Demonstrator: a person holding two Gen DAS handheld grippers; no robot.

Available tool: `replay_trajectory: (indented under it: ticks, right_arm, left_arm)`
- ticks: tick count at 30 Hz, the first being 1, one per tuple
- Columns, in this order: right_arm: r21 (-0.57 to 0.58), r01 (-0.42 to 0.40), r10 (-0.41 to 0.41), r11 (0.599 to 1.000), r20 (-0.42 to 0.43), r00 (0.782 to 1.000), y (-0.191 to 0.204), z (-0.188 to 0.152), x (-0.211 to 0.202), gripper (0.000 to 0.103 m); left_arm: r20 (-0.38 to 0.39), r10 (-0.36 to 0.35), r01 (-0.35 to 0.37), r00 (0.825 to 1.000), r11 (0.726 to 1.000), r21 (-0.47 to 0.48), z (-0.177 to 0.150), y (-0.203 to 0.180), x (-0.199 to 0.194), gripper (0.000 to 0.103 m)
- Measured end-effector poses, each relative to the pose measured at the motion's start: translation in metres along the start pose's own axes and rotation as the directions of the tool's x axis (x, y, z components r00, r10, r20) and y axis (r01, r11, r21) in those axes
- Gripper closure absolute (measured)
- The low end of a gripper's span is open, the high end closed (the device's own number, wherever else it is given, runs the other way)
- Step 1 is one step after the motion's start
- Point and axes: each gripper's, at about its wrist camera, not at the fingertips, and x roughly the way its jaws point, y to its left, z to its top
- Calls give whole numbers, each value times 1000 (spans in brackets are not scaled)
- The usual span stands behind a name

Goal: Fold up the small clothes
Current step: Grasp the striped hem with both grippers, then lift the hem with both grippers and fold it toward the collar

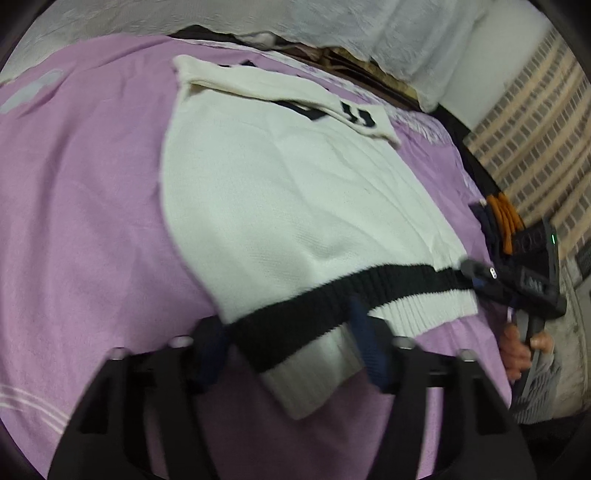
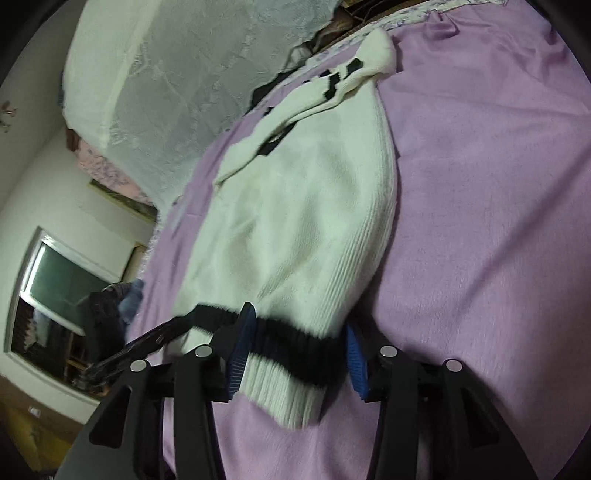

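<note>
A small white knit sweater (image 1: 280, 192) with a black band above a white ribbed hem lies on a purple bed cover (image 1: 85, 206). Its sleeves, with black marks, are folded across the far end (image 1: 332, 107). My left gripper (image 1: 291, 343) is shut on the hem's left corner, with the black band and ribbing between its blue pads. My right gripper (image 2: 295, 354) is shut on the hem's right corner (image 2: 291, 384); it also shows in the left wrist view (image 1: 480, 277), held by a hand. The sweater (image 2: 306, 221) stretches away from both grippers.
The purple cover (image 2: 480, 221) spreads on both sides of the sweater. A white lace cloth (image 1: 332, 26) hangs behind the bed. A patterned wall (image 1: 532, 147) stands at the right. A window (image 2: 55, 295) and dark clothes (image 2: 110, 306) lie left of the bed.
</note>
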Motion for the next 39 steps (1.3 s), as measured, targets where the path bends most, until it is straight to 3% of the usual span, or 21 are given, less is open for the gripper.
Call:
replay_trajectory:
  ticks: [1,2,4,6,8,11,16,24,39]
  right_arm:
    - [-17,-5,5,1000,0,1000,2,-4,-2,59]
    - [-40,2,-2,999,1,1000,5,-9,-4,71]
    - [-58,45,-45,997,10,999,8,-12,-2,83]
    - [-62,51,-49,997,23,999,9,-10,-1,90]
    - [-82,53,-49,995,57,997,15,-11,-8,91]
    - [-112,52,-40,992,103,994,24,-8,-18,91]
    - [-140,53,-39,989,99,994,35,7,-18,91]
    - [-194,59,-28,979,158,987,59,54,-24,92]
    - [-157,62,-28,986,211,977,63,148,-1,92]
  left_arm:
    - [0,-2,2,1000,1000,-14,0,4,-1,65]
    - [1,-16,16,1000,999,-33,2,7,-1,68]
    - [-1,-14,13,1000,999,-34,3,8,1,73]
    - [11,10,-10,1000,1000,-16,3,4,0,80]
    - [35,24,-24,999,1000,-5,3,1,-6,88]
    - [68,35,-35,997,999,5,5,-2,-14,89]
    - [109,55,-58,993,998,24,23,-7,-25,90]
    - [149,93,-96,985,995,14,66,-5,-23,92]
    - [215,124,-128,969,992,6,162,-4,-14,92]
